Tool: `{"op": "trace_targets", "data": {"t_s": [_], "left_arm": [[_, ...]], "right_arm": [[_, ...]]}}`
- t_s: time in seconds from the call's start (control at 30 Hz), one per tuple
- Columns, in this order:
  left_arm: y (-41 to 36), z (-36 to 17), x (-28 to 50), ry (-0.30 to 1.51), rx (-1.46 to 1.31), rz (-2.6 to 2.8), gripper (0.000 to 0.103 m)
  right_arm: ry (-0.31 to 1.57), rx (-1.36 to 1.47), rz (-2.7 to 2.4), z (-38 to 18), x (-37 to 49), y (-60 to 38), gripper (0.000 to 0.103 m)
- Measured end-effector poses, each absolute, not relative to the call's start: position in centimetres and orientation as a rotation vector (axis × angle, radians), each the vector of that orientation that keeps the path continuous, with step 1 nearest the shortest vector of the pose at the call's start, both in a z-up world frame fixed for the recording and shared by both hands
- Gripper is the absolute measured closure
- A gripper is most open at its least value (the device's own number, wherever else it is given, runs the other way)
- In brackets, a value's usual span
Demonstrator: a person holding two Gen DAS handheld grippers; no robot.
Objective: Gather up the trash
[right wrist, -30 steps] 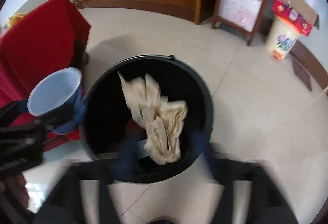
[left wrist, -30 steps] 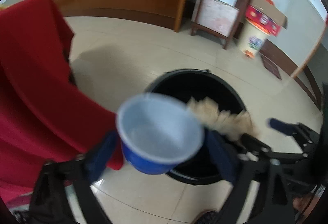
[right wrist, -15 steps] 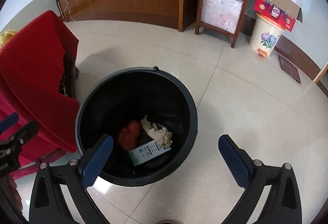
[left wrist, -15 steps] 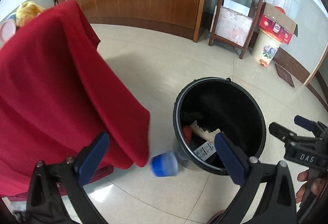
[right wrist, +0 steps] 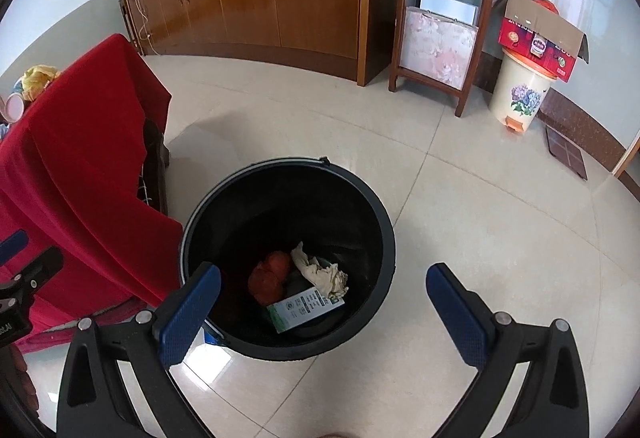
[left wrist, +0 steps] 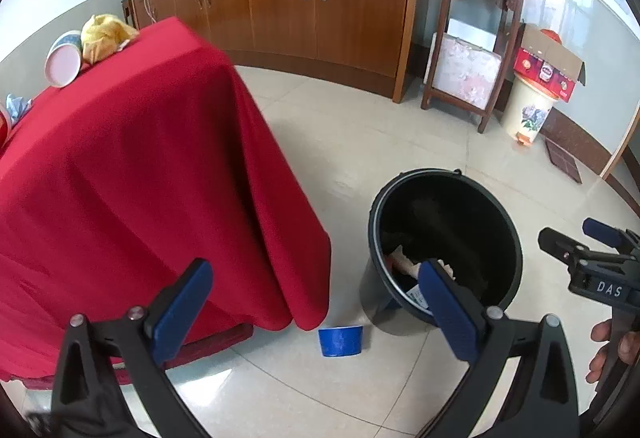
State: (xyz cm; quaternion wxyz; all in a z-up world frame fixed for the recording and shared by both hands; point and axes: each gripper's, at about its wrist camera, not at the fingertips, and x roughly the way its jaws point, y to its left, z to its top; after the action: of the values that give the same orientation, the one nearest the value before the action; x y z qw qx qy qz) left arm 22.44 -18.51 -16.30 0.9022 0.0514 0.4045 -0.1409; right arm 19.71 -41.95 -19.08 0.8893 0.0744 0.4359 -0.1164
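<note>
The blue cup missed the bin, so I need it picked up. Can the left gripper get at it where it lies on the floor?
Probably yes. The left gripper is open and empty, and the blue cup lies in plain sight on the tile between the red tablecloth and the black bin, with nothing over it; the gap is narrow, though.

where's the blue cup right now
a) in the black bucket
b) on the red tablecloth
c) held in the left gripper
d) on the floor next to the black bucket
d: the blue cup lies on the tiled floor between the hanging red tablecloth and the black bucket, outside its rim, and the left gripper is open with nothing in it.
</note>
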Motion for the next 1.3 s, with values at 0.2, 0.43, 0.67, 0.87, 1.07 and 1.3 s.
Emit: {"op": "trace_targets", "data": {"t_s": [0.2, 0.43, 0.67, 0.87, 1.07, 1.3], "left_arm": [[-19.5, -15.5, 22.4, 0.810, 0.114, -0.310, 0.000], [-19.9, -15.7, 22.5, 0.806, 0.124, -0.326, 0.000], [-19.7, -17.6, 22.4, 0.831, 0.152, -0.346, 0.000], [-19.1, -21.8, 22.2, 0.932, 0.132, -0.343, 0.001], [-19.9, -29.2, 21.8, 1.092, 0.111, -0.338, 0.011], [-21.8, -34.1, 22.1, 1.133, 0.116, -0.323, 0.012]], "right_arm": [[0.898, 0.159, -0.241, -18.8, 19.5, -42.1, 0.000], [0.899, 0.165, -0.238, -18.8, 19.1, -42.2, 0.000], [0.895, 0.163, -0.250, -18.5, 18.9, -42.2, 0.000], [0.957, 0.181, -0.295, -20.3, 19.4, -42.5, 0.000], [0.971, 0.201, -0.385, -21.7, 19.0, -44.6, 0.000], [0.937, 0.358, -0.604, -25.3, 16.9, -51.0, 0.000]]}}
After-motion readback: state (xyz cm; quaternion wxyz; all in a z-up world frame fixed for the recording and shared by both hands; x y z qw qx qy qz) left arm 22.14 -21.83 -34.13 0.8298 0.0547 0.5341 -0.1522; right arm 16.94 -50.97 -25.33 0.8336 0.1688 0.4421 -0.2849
